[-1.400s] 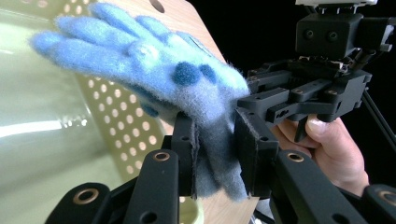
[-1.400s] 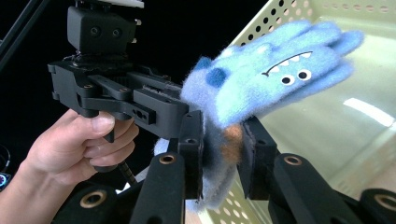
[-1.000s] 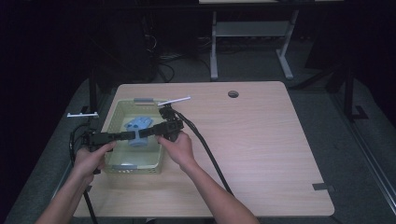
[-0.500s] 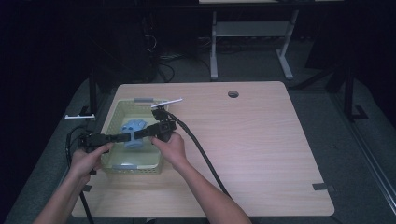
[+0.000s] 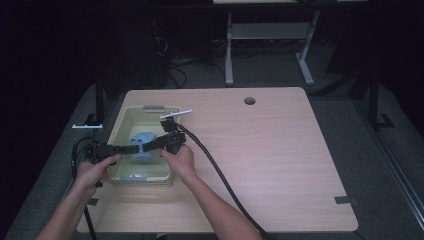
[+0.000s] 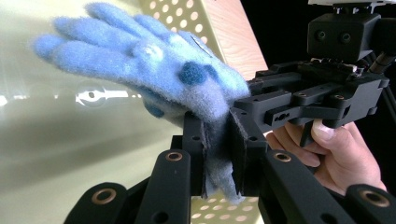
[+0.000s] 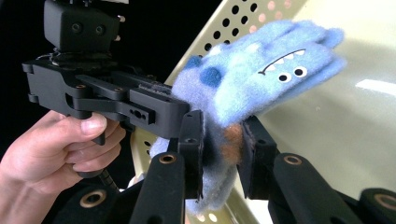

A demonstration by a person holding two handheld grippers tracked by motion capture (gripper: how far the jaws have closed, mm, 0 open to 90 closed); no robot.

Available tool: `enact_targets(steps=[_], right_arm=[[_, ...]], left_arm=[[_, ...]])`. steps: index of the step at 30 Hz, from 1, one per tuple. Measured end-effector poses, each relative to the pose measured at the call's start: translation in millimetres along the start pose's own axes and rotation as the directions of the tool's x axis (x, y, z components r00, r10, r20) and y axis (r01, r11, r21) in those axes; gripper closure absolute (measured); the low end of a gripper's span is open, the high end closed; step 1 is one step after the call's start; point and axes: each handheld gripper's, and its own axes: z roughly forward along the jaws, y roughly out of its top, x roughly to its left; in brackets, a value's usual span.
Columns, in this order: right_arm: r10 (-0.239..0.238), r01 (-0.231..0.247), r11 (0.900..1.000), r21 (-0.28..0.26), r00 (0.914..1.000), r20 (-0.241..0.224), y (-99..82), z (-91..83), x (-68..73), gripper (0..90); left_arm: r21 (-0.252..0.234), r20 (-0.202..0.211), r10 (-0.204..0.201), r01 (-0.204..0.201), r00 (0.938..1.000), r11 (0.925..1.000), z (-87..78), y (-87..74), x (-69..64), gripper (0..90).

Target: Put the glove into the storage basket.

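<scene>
A fuzzy blue glove (image 5: 141, 141) with a monster face (image 7: 261, 79) hangs over the pale yellow perforated basket (image 5: 142, 181) at the table's left. Both grippers hold it by the cuff from opposite sides. My left gripper (image 5: 131, 149) comes in from the left, and its jaws (image 6: 217, 158) are shut on the cuff, with the glove's fingers (image 6: 154, 70) pointing away. My right gripper (image 5: 152, 145) comes in from the right and is pinched on the same cuff (image 7: 224, 154). Each gripper view shows the other gripper's black body and the hand holding it.
A white strip (image 5: 176, 114) lies at the basket's far right corner. The right gripper's black cable (image 5: 220, 175) trails across the wooden table (image 5: 280, 150) toward its front edge. A round hole (image 5: 249, 100) sits near the far edge. Another light item (image 5: 131, 176) lies on the basket floor.
Both grippers, with the glove between them, have shifted slightly left and toward the near side over the basket. Their hold on the cuff is unchanged.
</scene>
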Motion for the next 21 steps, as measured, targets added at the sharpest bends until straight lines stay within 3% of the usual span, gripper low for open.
enact_targets(steps=[10, 16, 18, 21], right_arm=[[0.037, -0.037, 0.9993, 0.008, 0.9992, 0.017, -7.3, 6.5, -6.7, 71.4], [0.031, -0.031, 0.9995, 0.008, 0.999, 0.031, -7.6, 7.4, -6.6, 70.9], [0.019, -0.021, 0.9995, 0.022, 0.998, 0.061, -8.5, 7.8, -7.1, 70.4], [0.021, -0.023, 0.9994, 0.027, 0.9965, 0.08, -9.5, 7.7, -6.4, 70.1]], left_arm=[[0.03, -0.024, -0.01, 0.011, 0.9997, 0.9995, 4.7, -1.8, 6.3, 78.0], [0.039, -0.038, -0.012, 0.014, 0.9992, 0.9991, 6.3, -1.4, 7.3, 78.0], [0.056, -0.061, -0.005, 0.009, 0.9981, 0.9984, 9.4, -1.7, 6.9, 78.0], [0.057, -0.062, -0.008, 0.012, 0.998, 0.9983, 10.6, -1.6, 7.2, 78.0]])
